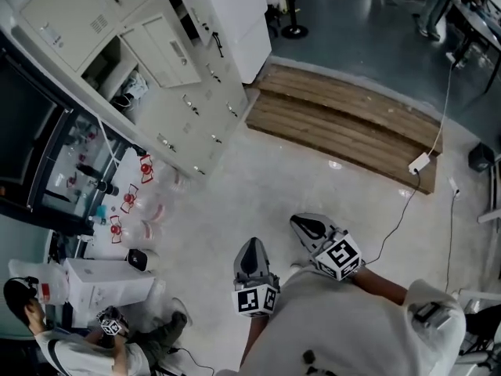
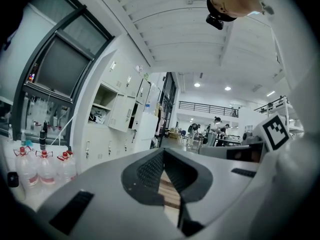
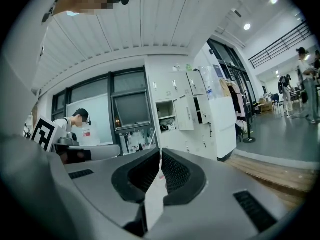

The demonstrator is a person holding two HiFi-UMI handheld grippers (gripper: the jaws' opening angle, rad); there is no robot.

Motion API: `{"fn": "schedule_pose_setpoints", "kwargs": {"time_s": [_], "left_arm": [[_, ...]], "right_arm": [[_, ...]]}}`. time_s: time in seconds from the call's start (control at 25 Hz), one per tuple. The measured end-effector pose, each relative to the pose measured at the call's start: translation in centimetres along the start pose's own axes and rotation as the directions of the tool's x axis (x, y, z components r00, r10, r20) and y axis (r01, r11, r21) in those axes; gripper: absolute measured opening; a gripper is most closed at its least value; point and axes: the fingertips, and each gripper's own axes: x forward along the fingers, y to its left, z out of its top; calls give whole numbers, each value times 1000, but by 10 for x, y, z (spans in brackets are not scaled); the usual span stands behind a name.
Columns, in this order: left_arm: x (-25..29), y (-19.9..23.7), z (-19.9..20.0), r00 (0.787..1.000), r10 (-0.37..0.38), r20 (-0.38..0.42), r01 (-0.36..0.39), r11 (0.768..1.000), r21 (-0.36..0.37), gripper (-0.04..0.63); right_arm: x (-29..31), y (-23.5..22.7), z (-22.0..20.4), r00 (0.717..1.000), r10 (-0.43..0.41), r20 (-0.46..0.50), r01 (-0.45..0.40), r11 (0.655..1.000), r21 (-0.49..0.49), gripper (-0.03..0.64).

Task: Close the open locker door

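**Both claws shut, locker door well ahead across open floor**

My left claw and my right claw sit side by side in front of my body. Each has its jaws together and nothing between them. The left gripper view shows the tips meeting over bare floor, and the right gripper view shows the same. I judge closed jaws suit this job, since a blunt closed tip is enough to push a door and nothing has to be gripped.

The open locker door hangs out from the grey locker bank, well apart from me. It stands beside its exposed compartment, which has some clutter low inside. The door looks hinged on its far side, so its free edge points into the room. That is the edge I would press.

Pale floor lies bare between me and the lockers, giving a straight path. On the left, red-capped water bottles crowd the foot of the bank, so I would stay off that side. On the right is a wooden platform with a white cable trailing off it. A seated person is at my lower left, out of the way.
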Motion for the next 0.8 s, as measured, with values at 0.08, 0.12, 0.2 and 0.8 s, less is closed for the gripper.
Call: {"fn": "schedule_pose_setpoints", "kwargs": {"time_s": [0.08, 0.12, 0.2, 0.8], "left_arm": [[15, 7, 2, 1000, 14, -2, -14, 1000, 6, 8], [23, 9, 5, 1000, 20, -2, -20, 1000, 10, 8], [40, 15, 12, 999, 33, 2, -33, 999, 16, 8], [168, 55, 43, 970, 237, 50, -237, 971, 3, 8]], "right_arm": [[18, -11, 7, 1000, 19, 4, -19, 1000, -3, 31], [27, -17, 10, 1000, 29, 6, -29, 1000, -4, 31], [45, -29, 18, 999, 51, 9, -51, 999, -4, 31], [158, -131, 63, 969, 247, 9, -246, 968, -41, 31]]}}
